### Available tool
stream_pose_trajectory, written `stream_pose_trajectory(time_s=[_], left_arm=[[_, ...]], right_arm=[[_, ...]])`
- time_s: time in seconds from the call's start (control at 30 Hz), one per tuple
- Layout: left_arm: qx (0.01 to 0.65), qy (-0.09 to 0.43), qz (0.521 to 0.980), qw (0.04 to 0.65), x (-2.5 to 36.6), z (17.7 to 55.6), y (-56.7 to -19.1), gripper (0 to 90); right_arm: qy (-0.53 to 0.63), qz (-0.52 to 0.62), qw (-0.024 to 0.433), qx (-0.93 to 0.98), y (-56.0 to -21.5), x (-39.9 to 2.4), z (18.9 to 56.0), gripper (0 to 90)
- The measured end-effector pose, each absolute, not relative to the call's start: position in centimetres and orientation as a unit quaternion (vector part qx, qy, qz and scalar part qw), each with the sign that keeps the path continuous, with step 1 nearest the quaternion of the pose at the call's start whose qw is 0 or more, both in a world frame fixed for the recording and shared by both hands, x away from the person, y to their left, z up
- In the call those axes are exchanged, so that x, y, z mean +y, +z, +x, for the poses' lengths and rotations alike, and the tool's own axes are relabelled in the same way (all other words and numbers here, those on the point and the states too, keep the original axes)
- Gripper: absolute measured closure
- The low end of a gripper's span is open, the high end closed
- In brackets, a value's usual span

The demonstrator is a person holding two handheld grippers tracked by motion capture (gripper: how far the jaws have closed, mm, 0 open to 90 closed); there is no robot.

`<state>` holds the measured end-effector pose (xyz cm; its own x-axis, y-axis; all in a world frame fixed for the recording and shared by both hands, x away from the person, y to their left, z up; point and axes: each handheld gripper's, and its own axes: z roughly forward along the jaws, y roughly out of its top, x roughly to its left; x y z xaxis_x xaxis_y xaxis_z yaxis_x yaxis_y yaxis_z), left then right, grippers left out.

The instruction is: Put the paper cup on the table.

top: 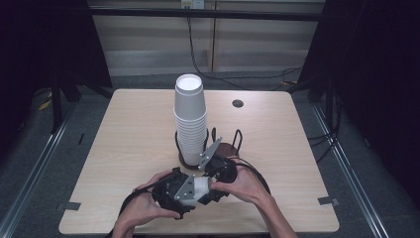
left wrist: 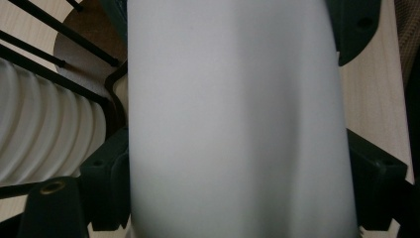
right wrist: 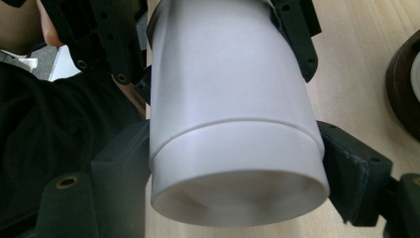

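A white paper cup (top: 200, 191) lies on its side above the table's front edge, held from both ends. My left gripper (top: 194, 194) is shut on it, and in the left gripper view the cup (left wrist: 237, 124) spans the gap between the black fingers (left wrist: 106, 178). My right gripper (top: 208, 184) is shut on the other end. In the right gripper view the cup (right wrist: 233, 94) has a step around it, like two cups nested, and the left gripper (right wrist: 213, 39) clamps the far part. A tall stack of white cups (top: 189, 119) stands mid-table.
The stack sits in a black wire holder (top: 236, 139) on a round dark wooden base (top: 229, 148), just beyond my grippers. The same stack (left wrist: 44, 139) and base (left wrist: 84, 44) lie close on the left in the left gripper view. A small black grommet (top: 237, 103) marks the table's far side.
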<state>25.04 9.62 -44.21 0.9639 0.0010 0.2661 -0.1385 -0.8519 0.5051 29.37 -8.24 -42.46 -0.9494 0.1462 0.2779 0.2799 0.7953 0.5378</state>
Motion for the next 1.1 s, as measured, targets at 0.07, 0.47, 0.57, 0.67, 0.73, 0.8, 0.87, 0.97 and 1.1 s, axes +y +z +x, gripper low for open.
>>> stream_pose_trajectory(time_s=[0.07, 0.47, 0.57, 0.67, 0.73, 0.8, 0.87, 0.97, 1.1], left_arm=[[-0.039, 0.126, 0.953, 0.272, 9.58, 25.06, -44.27, 16.6], [-0.027, 0.122, 0.949, 0.290, 9.80, 24.95, -44.30, 16.6], [-0.026, 0.121, 0.949, 0.291, 9.86, 24.92, -44.30, 16.6], [-0.026, 0.119, 0.949, 0.292, 9.87, 24.98, -44.28, 16.6], [-0.026, 0.118, 0.949, 0.292, 9.87, 24.99, -44.32, 16.6], [-0.031, 0.123, 0.950, 0.286, 9.93, 25.09, -44.25, 16.6], [-0.035, 0.125, 0.950, 0.284, 10.00, 25.11, -44.19, 16.5], [-0.024, 0.124, 0.946, 0.298, 10.04, 25.05, -44.35, 15.8], [-0.020, 0.124, 0.940, 0.316, 10.19, 25.13, -44.40, 14.8]], right_arm=[[-0.299, -0.114, 0.114, -0.941, -42.49, -8.21, 29.38, 20.0], [-0.301, -0.104, 0.113, -0.941, -42.47, -7.60, 29.46, 19.4], [-0.298, -0.107, 0.113, -0.942, -42.45, -7.47, 29.41, 19.3], [-0.297, -0.105, 0.115, -0.942, -42.47, -7.39, 29.42, 19.3], [-0.290, -0.115, 0.115, -0.943, -42.45, -7.40, 29.35, 19.6], [-0.285, -0.118, 0.117, -0.944, -42.42, -7.40, 29.29, 20.2], [-0.294, -0.107, 0.113, -0.943, -42.49, -7.42, 29.42, 20.9], [-0.296, -0.109, 0.110, -0.943, -42.39, -7.46, 29.37, 21.5], [-0.298, -0.116, 0.103, -0.942, -42.11, -7.56, 29.28, 21.8]])
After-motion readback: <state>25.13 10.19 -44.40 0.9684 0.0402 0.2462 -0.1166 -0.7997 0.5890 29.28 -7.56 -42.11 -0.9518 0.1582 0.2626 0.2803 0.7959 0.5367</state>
